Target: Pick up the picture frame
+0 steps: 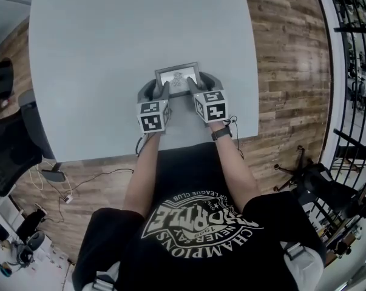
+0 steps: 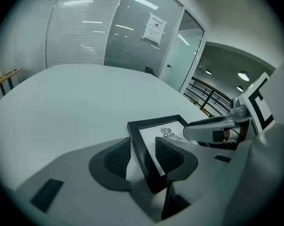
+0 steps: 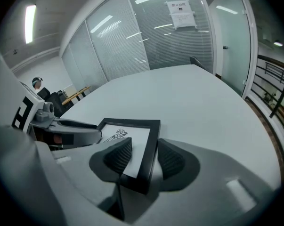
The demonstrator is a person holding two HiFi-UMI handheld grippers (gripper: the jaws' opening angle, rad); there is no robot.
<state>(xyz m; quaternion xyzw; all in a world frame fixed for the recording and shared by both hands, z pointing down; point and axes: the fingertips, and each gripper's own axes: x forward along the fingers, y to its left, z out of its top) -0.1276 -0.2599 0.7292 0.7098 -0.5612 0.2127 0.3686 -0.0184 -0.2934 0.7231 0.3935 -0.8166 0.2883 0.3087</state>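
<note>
- The frame (image 1: 178, 77) lies flat, picture side up, on the grey table (image 1: 98, 53), near the edge closest to the person.
- It has a black border round a white sheet with a small dark drawing.
- The left gripper (image 1: 156, 90) slants down onto the frame's left side. Its jaws stand apart, astride the left border bar: one pad is outside it and the other is over the sheet, with no clamp on the bar.
- The right gripper (image 1: 200, 83) slants down onto the frame's right side in the same way. Its jaws are spread, with the right border bar between the pads and not pinched.
- The two grippers sit near each other, with the frame between them.
- A watch (image 1: 221, 133) shows on the right wrist.
</note>
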